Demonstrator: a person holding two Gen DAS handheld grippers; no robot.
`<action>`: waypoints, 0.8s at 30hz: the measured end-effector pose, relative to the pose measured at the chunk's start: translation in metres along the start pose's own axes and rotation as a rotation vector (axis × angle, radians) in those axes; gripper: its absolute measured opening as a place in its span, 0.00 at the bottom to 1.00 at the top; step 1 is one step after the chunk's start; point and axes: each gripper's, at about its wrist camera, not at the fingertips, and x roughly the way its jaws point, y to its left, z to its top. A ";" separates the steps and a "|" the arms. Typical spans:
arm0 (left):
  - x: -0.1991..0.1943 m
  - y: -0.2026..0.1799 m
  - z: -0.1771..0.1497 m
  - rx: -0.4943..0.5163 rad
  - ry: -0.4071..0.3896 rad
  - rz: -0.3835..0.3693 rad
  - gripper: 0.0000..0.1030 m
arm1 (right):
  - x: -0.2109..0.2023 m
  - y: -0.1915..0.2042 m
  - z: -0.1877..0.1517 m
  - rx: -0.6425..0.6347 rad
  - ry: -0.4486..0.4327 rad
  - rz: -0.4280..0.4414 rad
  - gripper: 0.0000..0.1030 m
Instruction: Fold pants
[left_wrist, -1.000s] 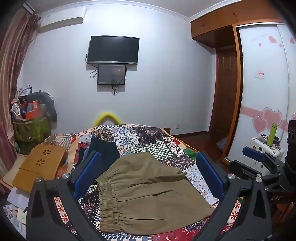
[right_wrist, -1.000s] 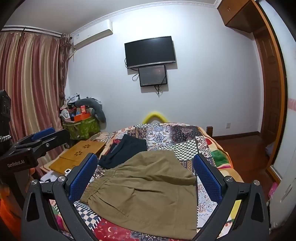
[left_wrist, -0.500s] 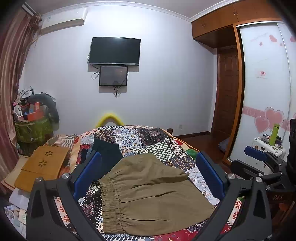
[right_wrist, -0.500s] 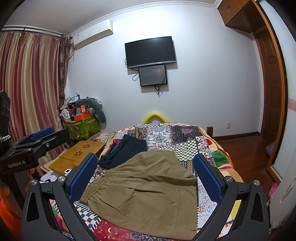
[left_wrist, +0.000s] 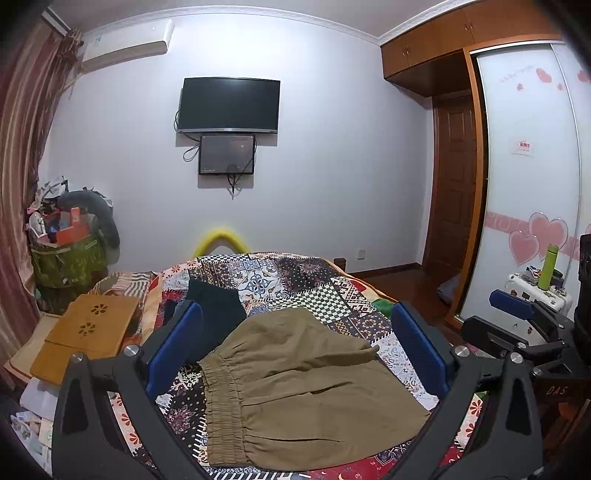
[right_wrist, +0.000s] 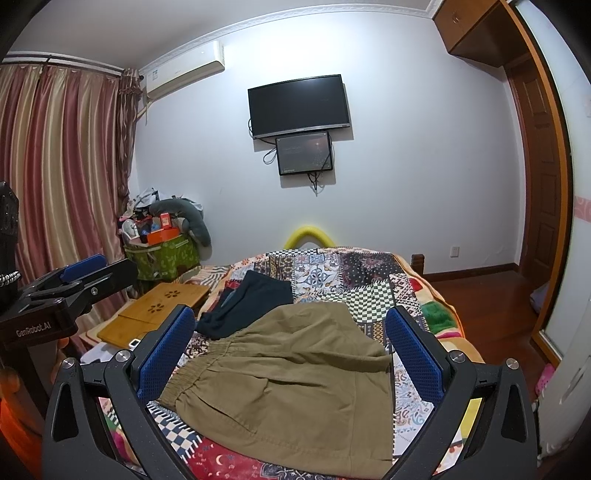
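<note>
Olive-brown pants (left_wrist: 303, 391) lie folded on the patchwork bedspread (left_wrist: 295, 280), elastic waistband to the left; they also show in the right wrist view (right_wrist: 291, 387). My left gripper (left_wrist: 295, 347) is open and empty, held above the pants. My right gripper (right_wrist: 291, 343) is open and empty, also above the pants. The right gripper shows at the right edge of the left wrist view (left_wrist: 524, 325). The left gripper shows at the left edge of the right wrist view (right_wrist: 77, 280).
A dark folded garment (left_wrist: 214, 310) lies on the bed behind the pants, touching their far left corner. A wooden lap table (left_wrist: 88, 332) sits left of the bed. A white stand with a green bottle (left_wrist: 548, 266) is at the right. A wardrobe and door stand beyond.
The left gripper has tilted or drawn back slightly, so the pants sit a little lower in its view. The right gripper and the pants have not moved.
</note>
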 end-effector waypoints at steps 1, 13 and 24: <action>0.000 0.000 0.000 0.000 0.000 0.000 1.00 | 0.000 0.000 0.000 -0.001 0.000 -0.001 1.00; 0.000 -0.002 0.000 0.002 -0.001 0.003 1.00 | 0.000 -0.001 0.000 0.002 0.001 0.001 1.00; 0.000 -0.003 0.001 0.005 -0.002 0.003 1.00 | 0.000 -0.002 0.000 0.003 0.000 0.000 1.00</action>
